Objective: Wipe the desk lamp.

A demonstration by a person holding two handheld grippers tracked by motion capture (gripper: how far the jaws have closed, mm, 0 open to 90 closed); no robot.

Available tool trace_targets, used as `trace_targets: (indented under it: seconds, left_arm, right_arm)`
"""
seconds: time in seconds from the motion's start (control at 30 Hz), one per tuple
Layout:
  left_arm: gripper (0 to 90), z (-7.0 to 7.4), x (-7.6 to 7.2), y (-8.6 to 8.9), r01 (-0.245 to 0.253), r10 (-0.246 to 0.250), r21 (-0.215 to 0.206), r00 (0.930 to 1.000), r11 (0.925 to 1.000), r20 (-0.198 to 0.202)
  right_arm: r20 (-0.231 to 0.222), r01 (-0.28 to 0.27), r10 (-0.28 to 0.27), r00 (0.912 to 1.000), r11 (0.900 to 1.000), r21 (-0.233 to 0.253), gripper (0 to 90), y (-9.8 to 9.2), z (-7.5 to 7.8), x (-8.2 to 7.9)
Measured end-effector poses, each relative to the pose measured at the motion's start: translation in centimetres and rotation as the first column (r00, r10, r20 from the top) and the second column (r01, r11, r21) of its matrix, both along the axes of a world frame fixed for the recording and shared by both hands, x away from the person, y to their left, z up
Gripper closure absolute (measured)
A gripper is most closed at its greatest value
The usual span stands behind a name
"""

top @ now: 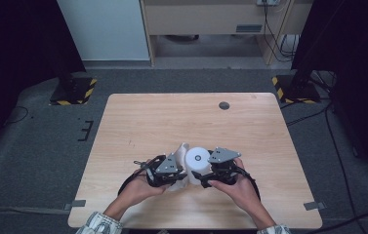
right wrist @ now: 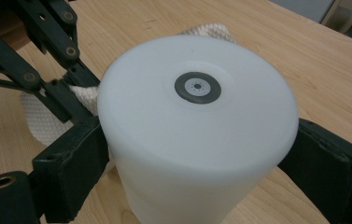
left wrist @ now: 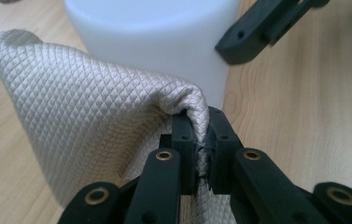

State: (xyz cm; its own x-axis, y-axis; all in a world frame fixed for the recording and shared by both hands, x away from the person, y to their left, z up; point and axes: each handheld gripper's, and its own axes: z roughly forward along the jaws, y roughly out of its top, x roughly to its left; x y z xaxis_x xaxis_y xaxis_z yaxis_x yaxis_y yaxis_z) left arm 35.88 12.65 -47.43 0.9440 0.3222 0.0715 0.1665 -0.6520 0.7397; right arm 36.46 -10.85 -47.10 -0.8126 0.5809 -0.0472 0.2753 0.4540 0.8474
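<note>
Cloth, beige quilted, pinched in the left claw: jaws nearly closed on a bunched fold, rest of the fabric hanging loose to that claw's left and pressed against the white cylinder. Cylinder stands upright on the desk, just behind the cloth and touching it. Right claw spread wide around the cylinder, one pad on each side of its wall, clamped on it.

Risks, judged from this:
- Grip on the cloth is only a thin fold at the pad tips; a firm wipe or pull against the cylinder could drag the fabric out.
- Cylinder wall looks smooth and slightly tapered; the right claw holds it well below the top, so sideways pressure from the cloth could tip it or make it slide between the pads.
- Both claws sit tight together beside the cylinder; left claw linkage lies just next to the right claw's pad, so a collision is likely if either turns.
- Loose cloth edge could catch under the cylinder base.

Counts:
- cloth: 1
- white cylinder: 1, with 1 dark round disc centred on its top
- claws: 2, left and right of the cylinder in the high view
- hands: 2
- desk: 1, with 1 round grey cap far beyond the cylinder, near the far edge
</note>
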Motion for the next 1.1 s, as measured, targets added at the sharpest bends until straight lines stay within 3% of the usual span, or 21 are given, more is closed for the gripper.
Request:
trace_targets:
  seconds: [0.07,0.23,0.33,0.47,0.57,0.73,0.77,0.87,1.03,1.1]
  left_arm:
    - [83.6,0.2,0.1,0.1,0.004,-0.004,-0.005,1.0,1.0,0.002]
    - [83.6,1.8,-0.2,0.6,0.001,0.001,-0.082,0.9997,0.9967,0.025]
    - [83.7,1.8,-0.2,0.6,0.003,-0.001,-0.08,0.9997,0.9968,0.023]
    - [83.6,0.5,0.2,0.2,0.007,-0.007,-0.034,1.0,0.9994,-0.002]
    - [83.7,0.2,0.6,0.3,0.004,-0.004,-0.031,0.9999,0.9995,-0.015]
    - [83.6,0.9,0.6,0.5,-0.001,0.0,-0.077,0.9999,0.997,-0.01]
    - [83.6,1.5,0.5,0.7,-0.004,0.004,-0.106,1.0,0.9944,-0.004]
    - [83.6,1.6,0.5,0.8,-0.006,0.007,-0.098,1.0,0.9951,0.004]
    - [83.6,0.1,1.0,0.3,-0.008,0.008,-0.022,0.9998,0.9997,-0.016]
    - [83.6,0.2,1.1,0.4,-0.012,0.011,-0.03,0.9998,0.9995,-0.014]
  right_arm:
    - [0.0,0.001,-0.001,1.0,1.0,0.0,9.9,0.0,0.0,0.0]
    - [-0.002,0.003,-0.003,1.0,1.0,0.001,9.9,0.0,0.0,0.0]
    - [0.0,0.002,-0.002,1.0,1.0,0.001,9.9,0.0,0.0,0.0]
    - [-0.002,0.008,-0.008,1.0,1.0,-0.001,9.9,0.0,0.0,0.0]
    - [0.001,0.011,-0.011,0.9999,1.0,-0.001,9.9,0.0,0.0,0.1]
    - [0.0,0.009,-0.009,1.0,1.0,-0.001,9.9,-0.1,0.0,0.2]
    - [0.001,0.007,-0.007,1.0,1.0,-0.001,9.9,-0.1,0.0,0.2]
    - [0.001,0.01,-0.01,0.9999,1.0,-0.002,9.9,0.0,0.0,0.2]
    - [0.0,0.014,-0.014,0.9999,1.0,-0.003,9.9,0.0,0.0,0.2]
    - [0.0,0.015,-0.015,0.9999,1.0,-0.003,9.9,0.0,0.0,0.2]
